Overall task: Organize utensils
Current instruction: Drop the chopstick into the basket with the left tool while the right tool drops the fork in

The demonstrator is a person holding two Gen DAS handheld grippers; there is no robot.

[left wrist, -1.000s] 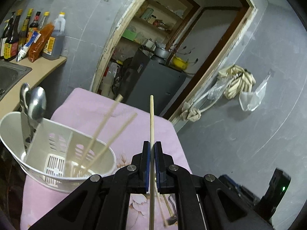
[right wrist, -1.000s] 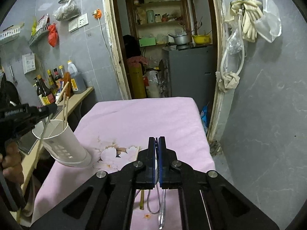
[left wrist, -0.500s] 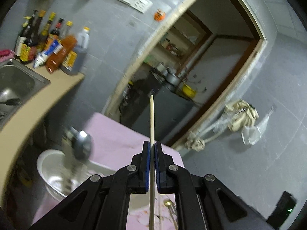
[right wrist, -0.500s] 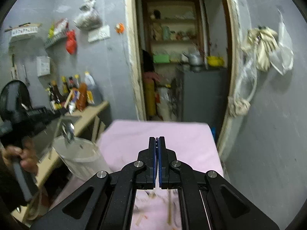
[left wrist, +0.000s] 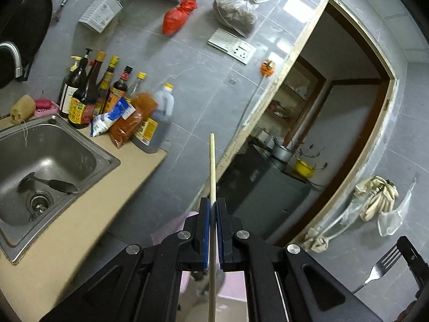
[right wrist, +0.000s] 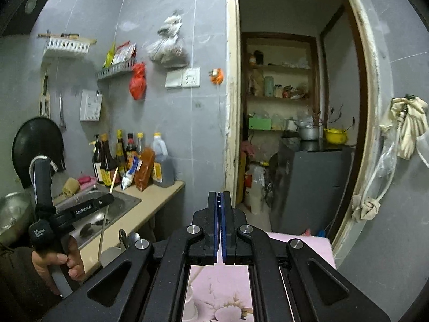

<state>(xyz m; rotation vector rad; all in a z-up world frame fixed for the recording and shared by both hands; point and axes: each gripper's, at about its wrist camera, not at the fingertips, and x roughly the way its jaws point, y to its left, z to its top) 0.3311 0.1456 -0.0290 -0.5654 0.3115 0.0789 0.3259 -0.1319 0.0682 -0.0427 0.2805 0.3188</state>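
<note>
left gripper (left wrist: pixel 211 209): jaws clamped on thin pale wooden chopstick (left wrist: pixel 212 166), held upright at frame centre, straight, unmarked | right gripper (right wrist: pixel 221 201): jaws pressed together; silver metal fork (left wrist: pixel 380 265) seen at lower right, grip contact cannot be confirmed

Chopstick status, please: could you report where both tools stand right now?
Left tool shut on thin wooden chopstick. Right tool shut on metal fork. Nothing blocking.

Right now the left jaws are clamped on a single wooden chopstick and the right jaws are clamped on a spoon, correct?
Not quite. The left gripper is clamped on one wooden chopstick, as the left wrist view shows. But that same view shows the right gripper holding a fork, not a spoon.
</note>
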